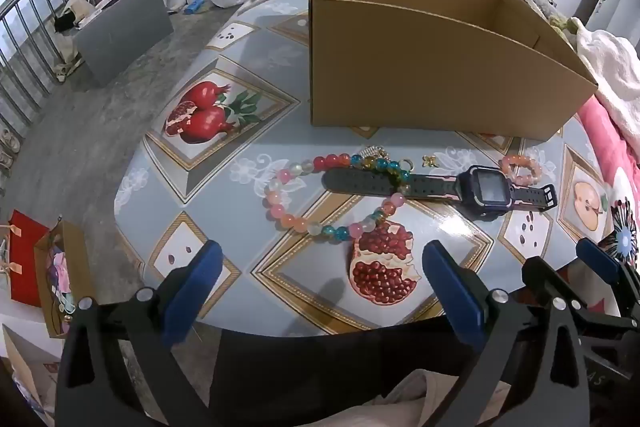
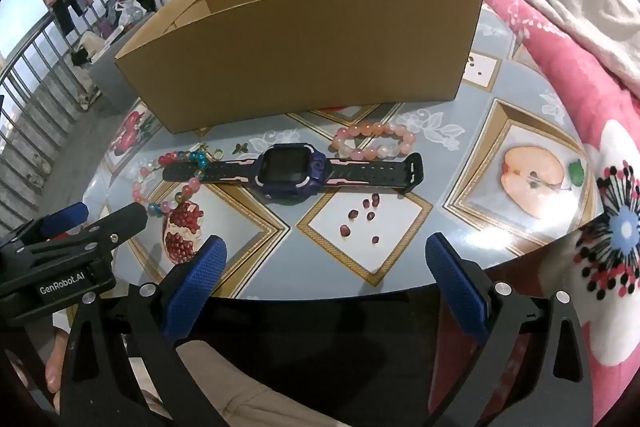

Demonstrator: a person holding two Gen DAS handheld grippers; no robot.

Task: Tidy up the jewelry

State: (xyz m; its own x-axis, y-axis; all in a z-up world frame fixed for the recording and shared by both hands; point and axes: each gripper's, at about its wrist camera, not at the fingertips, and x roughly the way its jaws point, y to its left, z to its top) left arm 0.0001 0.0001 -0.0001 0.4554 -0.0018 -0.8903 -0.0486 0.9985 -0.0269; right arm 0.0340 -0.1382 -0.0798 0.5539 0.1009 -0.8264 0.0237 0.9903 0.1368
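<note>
Lying flat across the middle of the patterned surface (image 2: 460, 155), a dark smartwatch (image 2: 286, 173) with a black and pink strap is seen just in front of an open cardboard box (image 2: 312, 55), none of the jewelry yet put away. One end of the strap is crossed by a long string of multicoloured beads (image 1: 320, 195), looped to the watch's left side; a smaller bracelet of pale pink and orange beads (image 2: 374, 141) is laid just beyond the strap's other end, toward the box. A small gold butterfly charm (image 1: 431, 160) and some gold clasps (image 1: 374, 151) are scattered between the pieces and the box wall.

Both tools are held back at the near edge, tilted downward: the left hand-held gripper (image 1: 320, 287) and the right hand-held gripper (image 2: 326, 283) are spread wide, nothing between the blue pads.

The overlap is judged the main snag. The bead string would best be lifted clear first, or the watch pinched across its case rather than its floppy strap, so that the beads are not dragged along. The pink bracelet, lying free, could be taken by its ring from the right.

What the box holds cannot be fully told: its visible inner walls are bare, but the floor is hidden behind the near wall.
</note>
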